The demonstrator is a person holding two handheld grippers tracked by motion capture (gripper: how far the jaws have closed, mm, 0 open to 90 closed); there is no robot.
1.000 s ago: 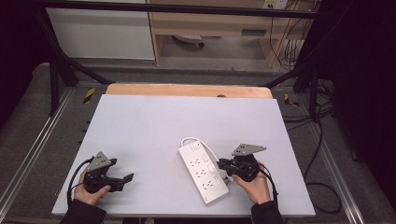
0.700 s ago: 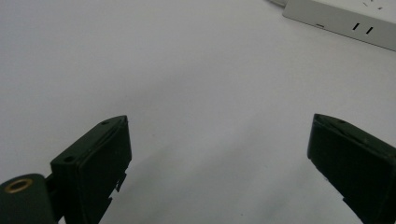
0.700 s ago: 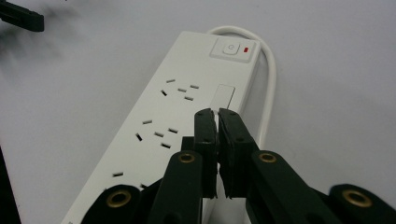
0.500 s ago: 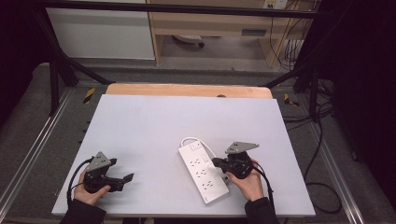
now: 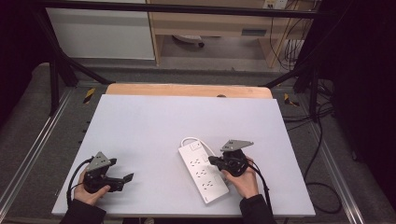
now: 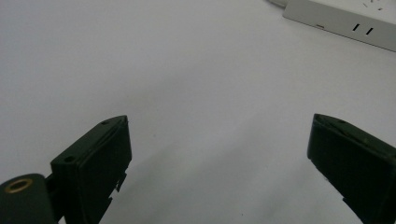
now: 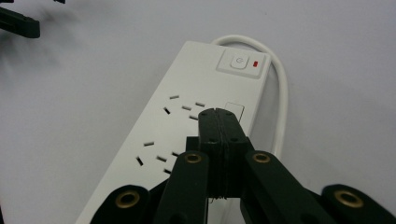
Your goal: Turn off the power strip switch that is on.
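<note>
Your right gripper (image 5: pixel 215 160) has crept over the white power strip (image 5: pixel 203 173), jaws pressed together, holding nothing. Strip lies diagonally, switch end far. Your left gripper (image 5: pixel 127 178), well left of it, gapes wide, empty.

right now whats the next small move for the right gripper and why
Probably ease the right gripper forward and down onto the power button. Its jaws are shut, poised over the power strip just short of the button, whose red indicator shows.

power strip (image 6: pixel 343 21) cut off at edge
</note>
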